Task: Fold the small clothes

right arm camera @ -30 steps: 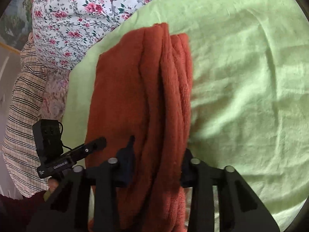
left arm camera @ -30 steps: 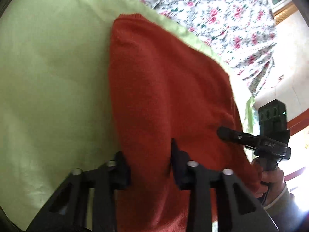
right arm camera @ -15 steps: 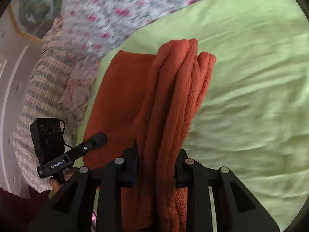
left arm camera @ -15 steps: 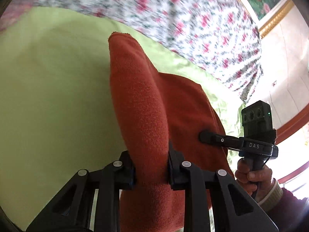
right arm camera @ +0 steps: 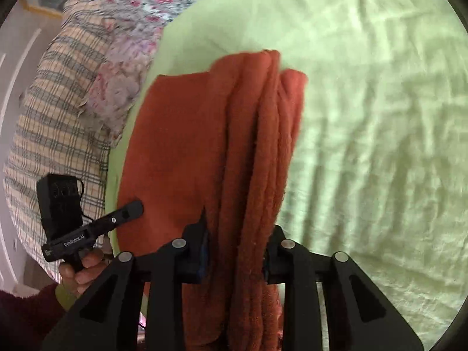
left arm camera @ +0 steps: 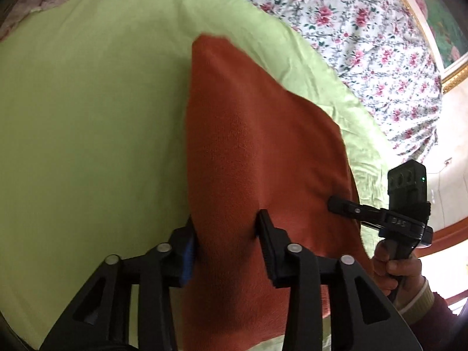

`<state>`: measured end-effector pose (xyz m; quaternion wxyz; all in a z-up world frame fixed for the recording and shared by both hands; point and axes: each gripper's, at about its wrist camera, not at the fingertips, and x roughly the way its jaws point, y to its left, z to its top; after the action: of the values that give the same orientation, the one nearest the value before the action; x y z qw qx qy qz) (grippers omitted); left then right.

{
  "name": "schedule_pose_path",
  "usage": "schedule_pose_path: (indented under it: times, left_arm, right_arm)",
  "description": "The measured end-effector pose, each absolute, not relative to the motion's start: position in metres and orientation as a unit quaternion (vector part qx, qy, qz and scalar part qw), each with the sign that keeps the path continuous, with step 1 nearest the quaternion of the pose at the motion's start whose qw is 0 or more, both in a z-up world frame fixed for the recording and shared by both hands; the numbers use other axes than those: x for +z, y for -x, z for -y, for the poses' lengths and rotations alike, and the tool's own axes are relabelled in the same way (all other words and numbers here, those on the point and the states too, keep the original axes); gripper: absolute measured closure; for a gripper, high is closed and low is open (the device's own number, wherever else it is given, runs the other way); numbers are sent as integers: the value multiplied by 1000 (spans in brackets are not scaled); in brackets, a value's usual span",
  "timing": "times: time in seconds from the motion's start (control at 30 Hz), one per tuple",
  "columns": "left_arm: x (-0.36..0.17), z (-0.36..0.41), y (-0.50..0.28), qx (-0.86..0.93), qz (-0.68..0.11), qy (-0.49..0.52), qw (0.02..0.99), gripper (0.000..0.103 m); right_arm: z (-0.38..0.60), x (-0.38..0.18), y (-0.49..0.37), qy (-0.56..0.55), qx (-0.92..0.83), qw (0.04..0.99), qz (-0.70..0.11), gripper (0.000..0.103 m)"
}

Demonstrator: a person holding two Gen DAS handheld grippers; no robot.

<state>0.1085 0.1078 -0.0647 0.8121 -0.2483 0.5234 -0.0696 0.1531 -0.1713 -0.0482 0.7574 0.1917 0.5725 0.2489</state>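
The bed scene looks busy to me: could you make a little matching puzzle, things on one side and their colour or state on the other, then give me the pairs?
Things:
1. knitted garment
2. bed sheet
3. floral fabric
4. checked cloth

Colour or state:
A. plain light green, spread under the garment
B. white with pink flowers
C. rust orange, clamped by the left hand-held gripper and the right hand-held gripper
D. beige with dark stripes crossing

Pairs: 1-C, 2-A, 3-B, 4-D
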Motion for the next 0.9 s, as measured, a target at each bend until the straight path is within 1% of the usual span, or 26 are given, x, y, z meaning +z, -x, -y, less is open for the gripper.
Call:
schedule_pose_path:
  times: [0.03,0.07,0.1,0.13,0.2,0.23,0.43,0.57,0.6,0.63,0.67,0.7,0.73,0.77,0.83,0.9]
  left_arm:
    - [-63,-111,-107,-67,-521,250,814,59]
    - [-63,-114,-107,-64,-519,250,815,53]
    - [-62,-115,-107,-61,-519,249,815,51]
    - [-60,-117,-108,-58,-517,247,817,51]
    - [-57,-122,-109,-54,-511,249,821,46]
    - [-55,-124,-110,-52,-507,249,823,45]
    - [-55,-120,-125,-39,-505,237,829,45]
    - [-55,-112,-131,-33,-512,222,829,45]
    - [-56,-111,-130,-32,-514,221,828,45]
    - [-58,-109,-131,-31,-517,220,827,45]
    - [-58,-108,-131,-30,-519,219,826,45]
    - [-59,-107,-132,-29,-521,218,825,45]
    - [-60,-104,-133,-28,-524,213,824,45]
    - [-59,-103,-133,-28,-525,208,825,45]
    - [-59,-98,-134,-25,-526,194,828,45]
    - [-59,-93,-135,-20,-528,181,830,45]
  right_arm:
    - [174,-49,-152,-197,244,756,-574,64]
    - [177,-50,-151,-197,237,757,-577,59]
    - [180,-49,-150,-190,227,760,-579,56]
    - [182,-47,-149,-184,217,762,-582,53]
    - [188,-39,-146,-177,205,769,-579,53]
    - [190,-34,-144,-172,199,776,-574,53]
    - [194,2,-144,-150,182,821,-520,53]
    - [184,-6,-160,-158,189,814,-526,59]
    - [181,-10,-165,-160,190,812,-528,60]
    - [180,-14,-169,-165,190,809,-531,63]
    - [179,-19,-172,-173,187,807,-533,76]
    - [179,-23,-177,-182,188,803,-535,86]
    - [178,-24,-180,-185,190,801,-536,92]
    - [177,-21,-183,-185,191,803,-533,92]
    - [176,-1,-181,-181,212,820,-500,93]
    - [172,18,-179,-160,229,834,-475,93]
